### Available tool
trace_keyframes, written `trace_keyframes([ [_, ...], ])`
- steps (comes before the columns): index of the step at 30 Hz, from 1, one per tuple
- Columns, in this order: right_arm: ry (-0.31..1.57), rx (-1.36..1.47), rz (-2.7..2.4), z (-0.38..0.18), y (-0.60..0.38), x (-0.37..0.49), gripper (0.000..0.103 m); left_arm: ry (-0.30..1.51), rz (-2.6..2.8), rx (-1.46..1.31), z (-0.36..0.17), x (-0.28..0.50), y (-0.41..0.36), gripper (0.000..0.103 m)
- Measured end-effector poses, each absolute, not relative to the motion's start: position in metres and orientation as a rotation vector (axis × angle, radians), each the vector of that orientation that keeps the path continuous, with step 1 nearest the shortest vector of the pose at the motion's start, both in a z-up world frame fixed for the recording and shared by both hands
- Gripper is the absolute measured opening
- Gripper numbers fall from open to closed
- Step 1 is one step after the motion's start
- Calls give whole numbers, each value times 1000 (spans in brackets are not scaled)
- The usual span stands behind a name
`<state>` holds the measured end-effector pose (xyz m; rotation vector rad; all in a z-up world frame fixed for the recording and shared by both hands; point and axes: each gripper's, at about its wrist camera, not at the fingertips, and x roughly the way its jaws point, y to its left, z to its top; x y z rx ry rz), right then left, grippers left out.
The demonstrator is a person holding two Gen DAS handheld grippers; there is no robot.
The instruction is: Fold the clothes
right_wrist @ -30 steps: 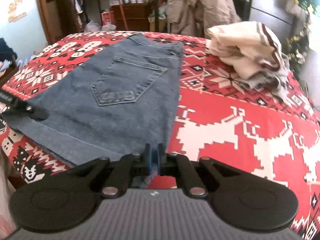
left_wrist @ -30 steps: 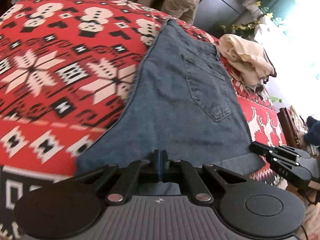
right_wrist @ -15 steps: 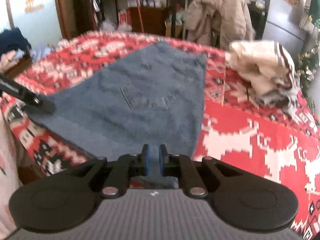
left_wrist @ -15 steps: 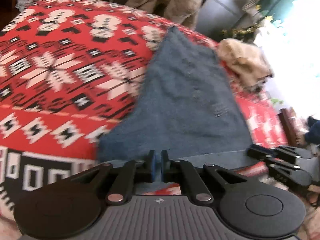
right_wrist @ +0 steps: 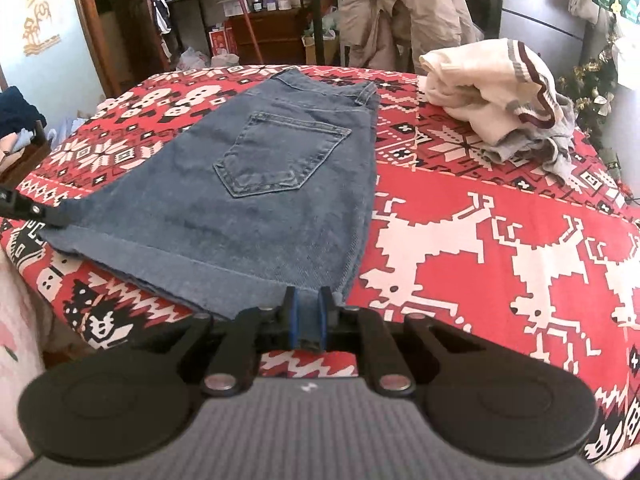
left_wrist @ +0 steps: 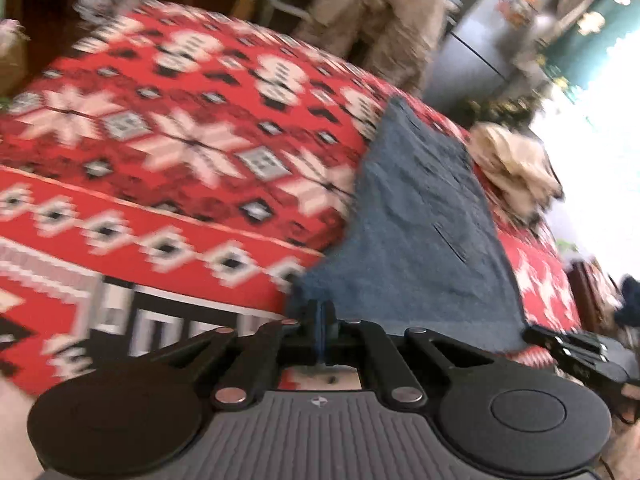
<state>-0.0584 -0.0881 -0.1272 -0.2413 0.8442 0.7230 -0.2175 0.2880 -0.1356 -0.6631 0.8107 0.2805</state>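
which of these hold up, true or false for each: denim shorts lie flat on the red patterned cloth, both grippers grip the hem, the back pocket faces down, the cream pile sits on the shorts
1. The denim shorts lie flat on the red patterned cloth. True.
2. The left gripper and the right gripper each have the hem between their fingers. True.
3. The back pocket faces down. False: it faces up, stitching visible.
4. The cream pile of clothes sits on the shorts. False: it lies apart, on the cloth beside them.

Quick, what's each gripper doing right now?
Left gripper: shut on the shorts hem corner.
Right gripper: jaws just opening slightly, hem between them, pads touching it.
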Motion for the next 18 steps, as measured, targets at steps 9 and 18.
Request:
trace_keyframes([
  [9, 844, -251, 723, -127, -85, -60, 13, 777, 260, -837, -149, -229, 318, 15],
  [18, 843, -253, 717, -127, -84, -61, 13, 719, 273, -852, -149, -231, 311, 3],
])
